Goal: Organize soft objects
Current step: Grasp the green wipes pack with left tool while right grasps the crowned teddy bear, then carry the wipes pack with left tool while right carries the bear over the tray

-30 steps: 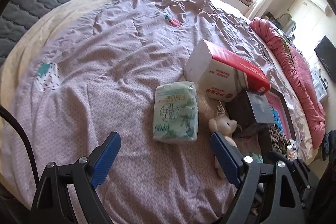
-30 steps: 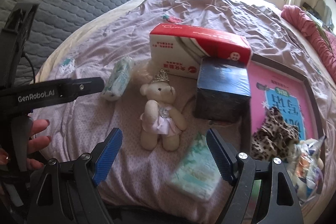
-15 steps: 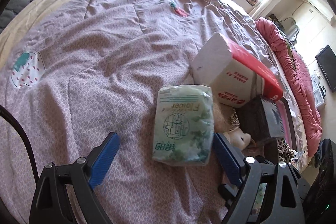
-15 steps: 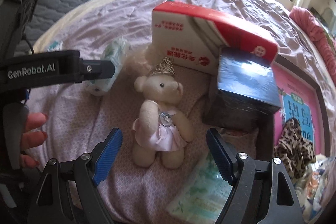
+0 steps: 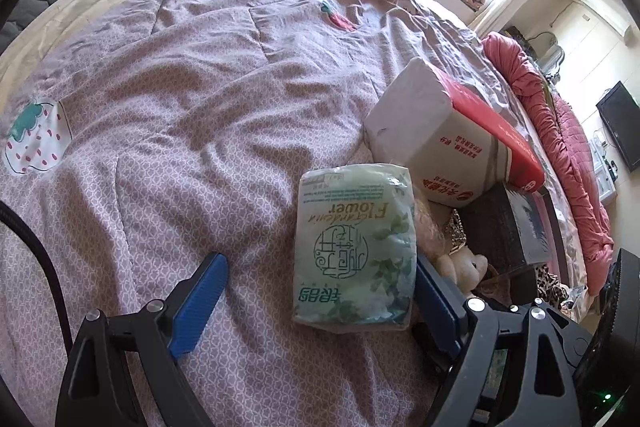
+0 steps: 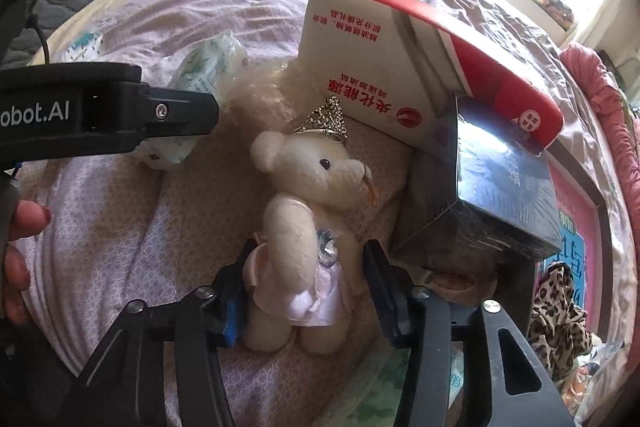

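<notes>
Tissues in the green tissue pack (image 5: 354, 251) are lying between the wide-open jaws of the left gripper (image 5: 316, 301), just in front of the red-and-white box (image 5: 448, 151); squeezing comes next, I judge. Right gripper (image 6: 304, 291) is closing its jaws around the teddy bear (image 6: 308, 227), lying just before that shut box, contents unseen

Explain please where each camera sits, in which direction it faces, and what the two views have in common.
Left wrist: sits on the left hand-held gripper, looking down along its open fingers at a green tissue pack on the bed quilt.
Right wrist: sits on the right hand-held gripper, looking down at a teddy bear between its closing jaws; the person's hand shows at left.
Shared: tissue pack, teddy bear, red-and-white box.
</notes>
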`<state>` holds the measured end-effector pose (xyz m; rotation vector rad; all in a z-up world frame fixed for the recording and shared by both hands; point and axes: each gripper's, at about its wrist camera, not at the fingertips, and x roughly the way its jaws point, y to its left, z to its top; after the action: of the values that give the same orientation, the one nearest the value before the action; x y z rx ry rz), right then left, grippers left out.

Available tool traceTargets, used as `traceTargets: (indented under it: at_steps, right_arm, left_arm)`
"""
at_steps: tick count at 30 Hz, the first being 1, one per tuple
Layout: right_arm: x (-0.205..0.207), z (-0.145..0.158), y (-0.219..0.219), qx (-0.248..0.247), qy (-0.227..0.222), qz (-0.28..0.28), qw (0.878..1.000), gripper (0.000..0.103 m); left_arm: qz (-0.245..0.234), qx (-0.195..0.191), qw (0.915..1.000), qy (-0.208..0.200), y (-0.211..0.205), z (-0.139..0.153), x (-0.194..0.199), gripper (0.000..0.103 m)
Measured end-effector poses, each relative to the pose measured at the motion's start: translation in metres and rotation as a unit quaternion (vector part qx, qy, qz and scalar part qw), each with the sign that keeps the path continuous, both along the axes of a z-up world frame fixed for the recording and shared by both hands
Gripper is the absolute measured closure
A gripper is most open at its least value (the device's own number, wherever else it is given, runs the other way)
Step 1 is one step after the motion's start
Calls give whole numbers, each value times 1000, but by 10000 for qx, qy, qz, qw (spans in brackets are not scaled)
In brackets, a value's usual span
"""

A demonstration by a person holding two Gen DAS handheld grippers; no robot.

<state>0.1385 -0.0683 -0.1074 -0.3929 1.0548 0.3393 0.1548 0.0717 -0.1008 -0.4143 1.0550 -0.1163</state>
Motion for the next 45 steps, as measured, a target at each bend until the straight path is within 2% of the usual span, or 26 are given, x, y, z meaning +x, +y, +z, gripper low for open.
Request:
traceTargets:
  at_steps: [4,7,9,16,21,25,27,30,33,45]
  right_arm:
    - [3,4,-10,336,89,-79,9994,62]
    - [3,8,-17,542,127,-164,9983,65]
    - [2,11,-20,659,119,-175,9976,66]
    - [-6,21,-21,908,46,-110,9958,69]
    - [-12,28,-28,1216,142,-191,9923,74]
    - [-16,33,-29,1312,130,-147,9912,74]
    - [-17,32,-30,1374,155,-163,9903,75]
    - [-17,33,-38,1604,204,-257,9865,76]
    - [-20,44,-47,1922,188,-348,9806,76]
    - [-47,105,-82,2525,-256,-444,9662,76]
  left_arm:
    - [-68,56,10000,-30,-3,-1,-1,20]
    - [-99,-71,9999,-54,-4,-1,0,32]
    - [-135,-248,9996,-35,-4,-3,0,51]
    - [-189,-257,9994,-149,-7,0,-4,56]
    - [-171,-251,9992,-278,-6,12,-16,57]
    - [-159,-36,9994,-296,-9,23,-29,57]
    - [-150,-123,9993,-313,-8,25,-35,57]
    - [-126,12,9994,-318,-9,30,-43,57]
    - [-86,49,9993,-361,-8,39,-49,57]
    - [-327,459,9956,-748,-46,101,-80,57]
